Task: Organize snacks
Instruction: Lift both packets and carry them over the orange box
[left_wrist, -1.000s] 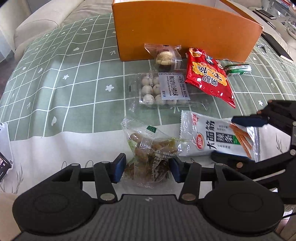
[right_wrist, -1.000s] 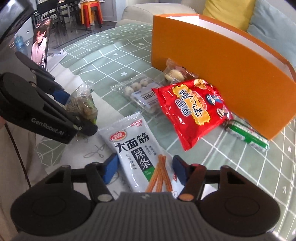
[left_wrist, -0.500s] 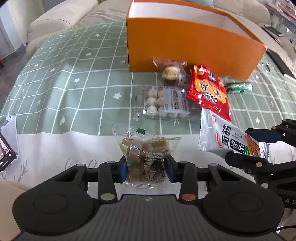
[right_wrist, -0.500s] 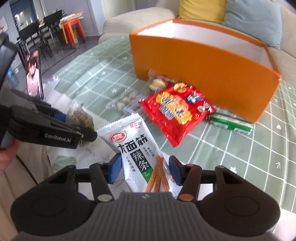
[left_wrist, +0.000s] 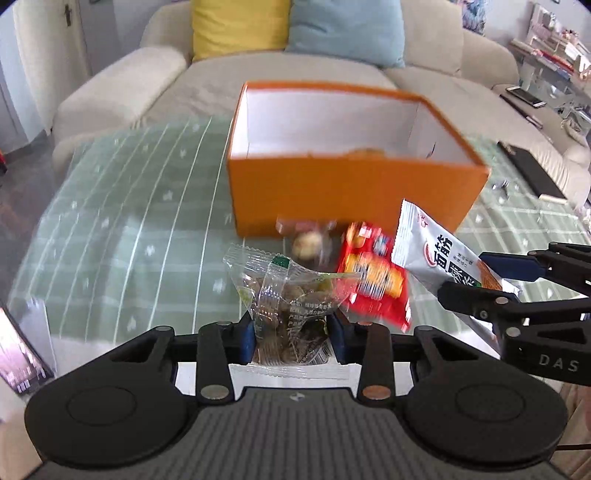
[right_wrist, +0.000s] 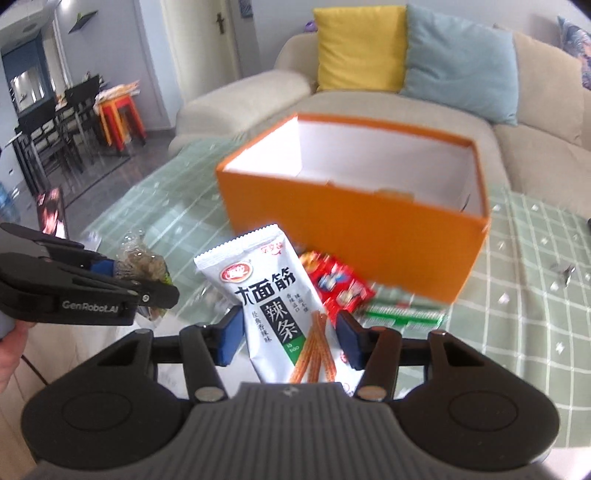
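Note:
My left gripper (left_wrist: 291, 338) is shut on a clear bag of brown candies (left_wrist: 284, 295), held up off the table. My right gripper (right_wrist: 291, 341) is shut on a white spicy-strip packet (right_wrist: 273, 302), also lifted. That packet (left_wrist: 439, 258) and the right gripper (left_wrist: 491, 280) show at the right of the left wrist view; the left gripper (right_wrist: 147, 284) with the candy bag (right_wrist: 144, 260) shows at the left of the right wrist view. Ahead stands the open orange box (left_wrist: 351, 192) (right_wrist: 354, 221), white inside. A red snack bag (left_wrist: 373, 284) (right_wrist: 340, 284) lies before it.
A small clear pack with a round pastry (left_wrist: 308, 242) lies against the box front. A green wrapped bar (right_wrist: 402, 312) lies right of the red bag. The table has a green checked cloth (left_wrist: 129, 229). A phone (left_wrist: 18, 354) stands at the left, a sofa (left_wrist: 258, 85) behind.
Both grippers closed on their packets and lifted them off the table. The cameras tilted up, so the box's open top and the sofa came into view.

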